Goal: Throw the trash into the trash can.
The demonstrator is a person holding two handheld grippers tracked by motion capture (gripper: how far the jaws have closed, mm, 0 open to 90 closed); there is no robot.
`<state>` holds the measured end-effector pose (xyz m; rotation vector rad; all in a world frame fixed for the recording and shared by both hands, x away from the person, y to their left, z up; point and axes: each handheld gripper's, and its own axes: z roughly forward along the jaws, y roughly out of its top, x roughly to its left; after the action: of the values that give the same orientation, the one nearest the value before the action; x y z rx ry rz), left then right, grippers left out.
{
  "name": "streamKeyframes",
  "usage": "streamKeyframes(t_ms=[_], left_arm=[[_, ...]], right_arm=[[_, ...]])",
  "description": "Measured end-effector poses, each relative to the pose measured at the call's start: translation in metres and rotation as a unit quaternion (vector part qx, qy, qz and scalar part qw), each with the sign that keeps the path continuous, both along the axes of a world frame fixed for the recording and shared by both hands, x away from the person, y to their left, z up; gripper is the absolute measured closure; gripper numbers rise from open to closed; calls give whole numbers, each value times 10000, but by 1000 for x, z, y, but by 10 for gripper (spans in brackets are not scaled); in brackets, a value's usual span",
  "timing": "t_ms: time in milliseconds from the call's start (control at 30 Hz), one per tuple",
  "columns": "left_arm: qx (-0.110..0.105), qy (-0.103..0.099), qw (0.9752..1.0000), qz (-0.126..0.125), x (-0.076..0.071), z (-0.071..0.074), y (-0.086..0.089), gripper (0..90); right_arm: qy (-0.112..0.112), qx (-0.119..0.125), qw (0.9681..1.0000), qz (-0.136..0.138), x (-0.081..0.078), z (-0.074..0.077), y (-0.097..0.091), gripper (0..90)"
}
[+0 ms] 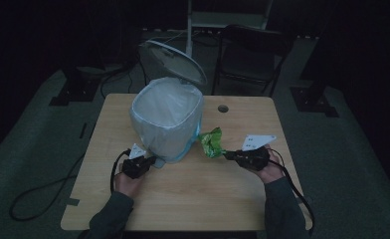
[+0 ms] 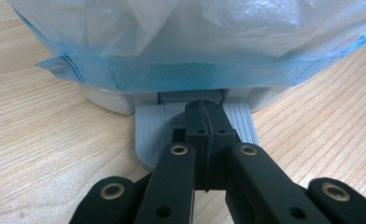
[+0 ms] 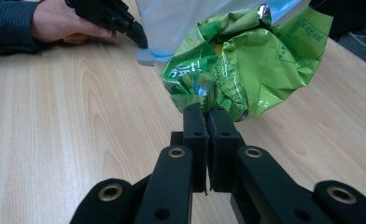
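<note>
A small pedal bin (image 1: 165,119) lined with a white and blue bag (image 2: 195,42) stands on the wooden table (image 1: 193,194), its lid (image 1: 173,59) tipped up and open. My left gripper (image 1: 153,160) is shut, nothing between its jaws, and its tips rest on the bin's grey pedal (image 2: 148,130). The same left gripper (image 2: 204,109) shows close up over that pedal. My right gripper (image 1: 228,155) is shut on a crumpled green wrapper (image 1: 212,142), held off the table to the right of the bin. The wrapper (image 3: 246,70) bulges above the right gripper (image 3: 204,112).
A dark chair (image 1: 250,55) stands behind the table. A round cable hole (image 1: 223,108) lies in the tabletop right of the bin. Cables trail from both grippers over the front edge. In the right gripper view, the other hand (image 3: 59,23) rests on the table.
</note>
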<state>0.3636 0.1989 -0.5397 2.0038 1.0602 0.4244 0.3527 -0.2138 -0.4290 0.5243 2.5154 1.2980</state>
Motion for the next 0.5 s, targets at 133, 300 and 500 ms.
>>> streamKeyframes(t_ms=[133, 300, 500], left_arm=[[-18, 0, 10000, 8, 0, 0, 0, 900], [-5, -6, 10000, 8, 0, 0, 0, 900], [-10, -4, 10000, 7, 0, 0, 0, 900]], right_arm=[[-63, -41, 10000, -13, 1, 9, -1, 876], [-148, -88, 9998, -55, 0, 16, -4, 876], [-223, -53, 9996, -157, -3, 22, -12, 876]])
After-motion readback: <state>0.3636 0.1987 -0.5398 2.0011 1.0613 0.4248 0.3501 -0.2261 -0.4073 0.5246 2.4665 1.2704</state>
